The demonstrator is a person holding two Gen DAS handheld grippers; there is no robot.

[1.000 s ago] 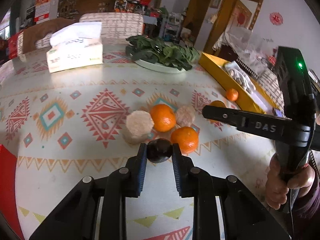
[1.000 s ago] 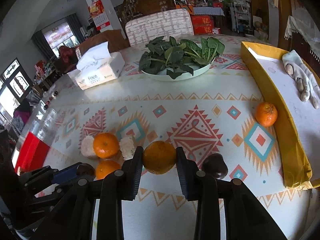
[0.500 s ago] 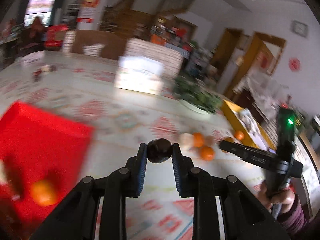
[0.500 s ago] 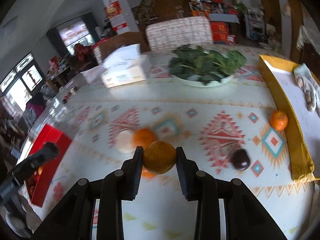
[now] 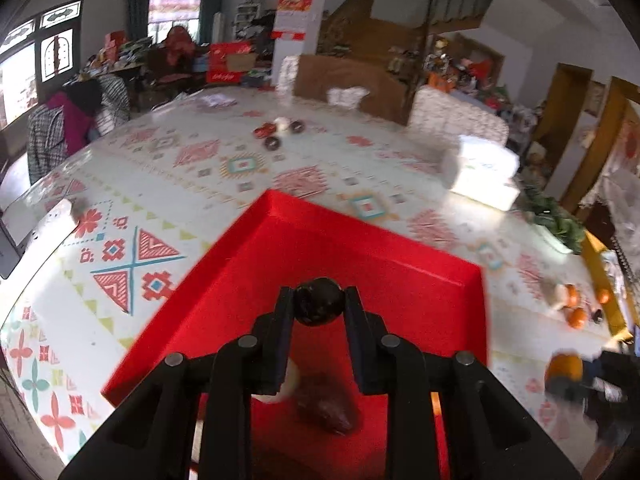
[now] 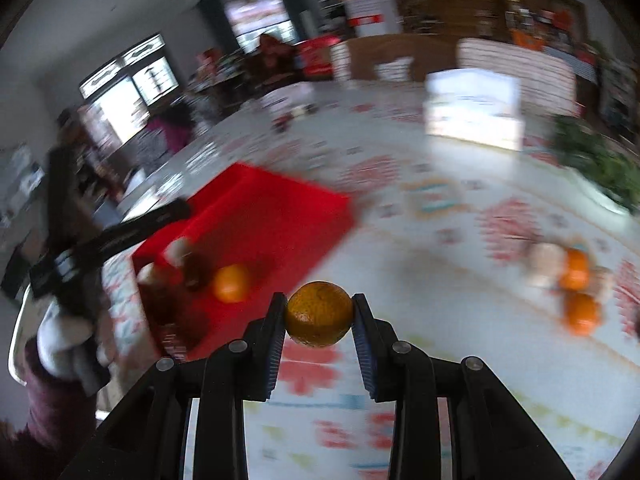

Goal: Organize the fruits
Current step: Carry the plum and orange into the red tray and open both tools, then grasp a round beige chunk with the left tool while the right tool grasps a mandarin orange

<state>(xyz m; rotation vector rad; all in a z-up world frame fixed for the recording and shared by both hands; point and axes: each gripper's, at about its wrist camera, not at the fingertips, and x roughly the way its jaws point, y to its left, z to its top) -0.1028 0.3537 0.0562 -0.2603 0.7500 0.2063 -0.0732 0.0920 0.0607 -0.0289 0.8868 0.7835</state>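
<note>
Patterned table (image 5: 168, 184) bearing red tray (image 5: 360, 248), loose oranges (image 6: 578, 280), tissue box (image 5: 484, 176), plate of greens (image 5: 556, 224) lying near its edge

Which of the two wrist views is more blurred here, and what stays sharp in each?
Right wrist view: heavy motion blur across table and red tray; only the right gripper and its orange stay sharp. Left wrist view: milder blur; left gripper and dark fruit crisp; fisheye bends the table edge.

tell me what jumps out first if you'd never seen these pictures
The bright red tray fills the middle of the left wrist view, and the left gripper holds a dark round fruit above it. In the right wrist view the right gripper clamps an orange over the patterned tablecloth, the tray off to its left.
</note>
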